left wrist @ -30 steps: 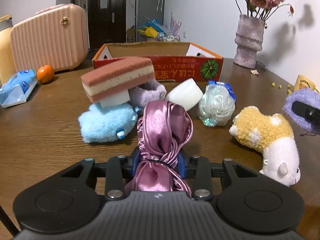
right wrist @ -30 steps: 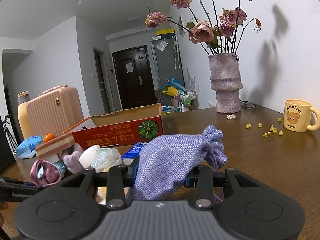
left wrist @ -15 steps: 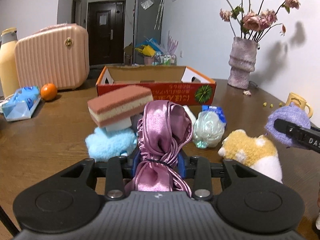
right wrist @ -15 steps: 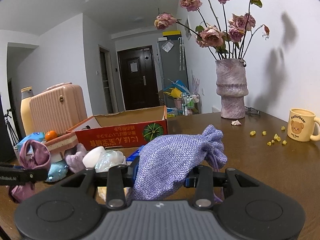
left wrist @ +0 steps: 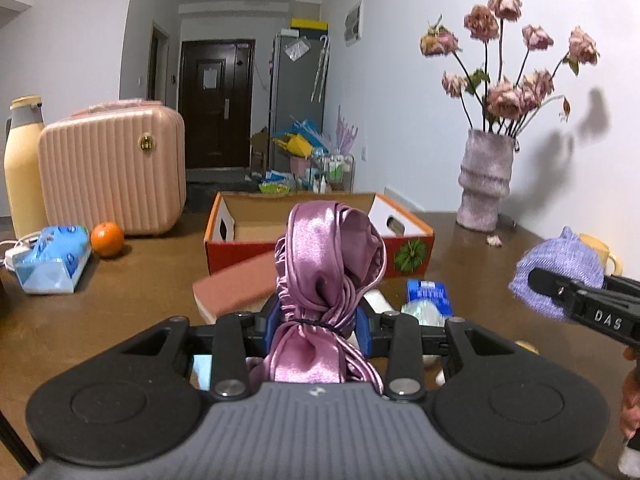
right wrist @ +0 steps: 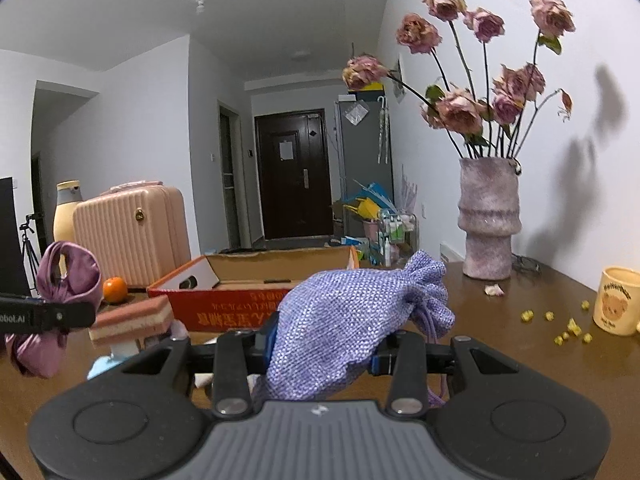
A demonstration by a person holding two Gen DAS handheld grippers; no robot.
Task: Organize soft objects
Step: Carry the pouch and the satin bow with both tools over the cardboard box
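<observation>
- Left wrist view: left gripper [left wrist: 318, 322] clenched a pink satin bag [left wrist: 326, 264], held above the table [left wrist: 100, 312], the open box [left wrist: 320, 232] beyond it.
- Right wrist view: right gripper [right wrist: 320, 344] grasped a purple woven pouch [right wrist: 356, 312], box [right wrist: 256, 296] far left, vase [right wrist: 488, 220] far right.

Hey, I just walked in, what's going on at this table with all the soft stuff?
A person is sorting soft things with a handheld claw in each hand. The left claw is shut on a pink satin bundle, and the right claw is shut on a purple woven pouch. Both are held up off the wooden table, facing the open cardboard box. A layered sponge and other soft pieces lie on the table in front of the box.
</observation>
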